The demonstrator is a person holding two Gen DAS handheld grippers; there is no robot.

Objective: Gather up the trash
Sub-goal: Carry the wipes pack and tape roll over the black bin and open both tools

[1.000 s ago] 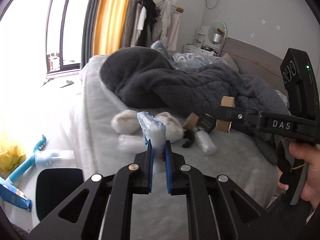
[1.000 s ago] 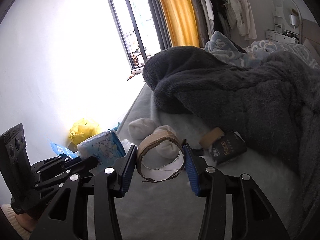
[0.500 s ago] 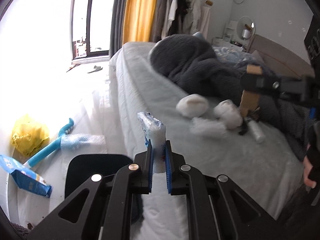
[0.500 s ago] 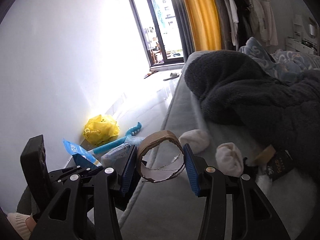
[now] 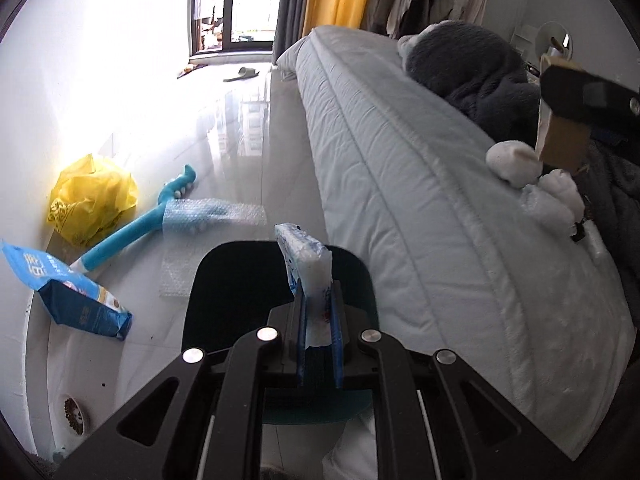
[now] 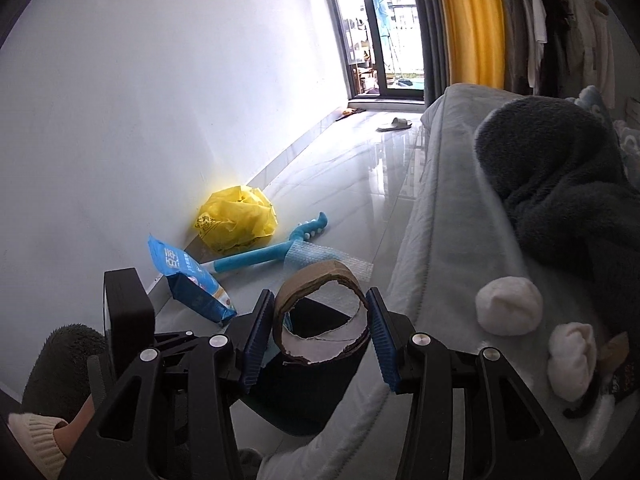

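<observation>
My left gripper (image 5: 318,312) is shut on a white and blue tissue pack (image 5: 306,260), held above the open dark trash bin (image 5: 224,280) on the floor beside the bed. My right gripper (image 6: 318,324) is shut on a brown cardboard tape ring (image 6: 320,312), held over the same bin (image 6: 296,384) next to the mattress edge. The ring also shows at the right edge of the left wrist view (image 5: 560,140). Two white balled socks (image 6: 508,310), a piece of clear plastic (image 5: 540,208) and a small dark box (image 6: 624,376) lie on the bed.
On the floor by the wall lie a yellow plastic bag (image 5: 92,196), a blue snack bag (image 5: 64,284), a blue long-handled brush (image 5: 136,224) with bubble wrap (image 5: 212,216), and a small bowl (image 5: 74,414). A dark blanket (image 6: 560,184) covers the bed (image 5: 400,168). A slipper (image 6: 394,123) lies near the window.
Both grippers have swung left, away from the bed top and down toward the floor, and the bin has come under them. Each grip is unchanged.
</observation>
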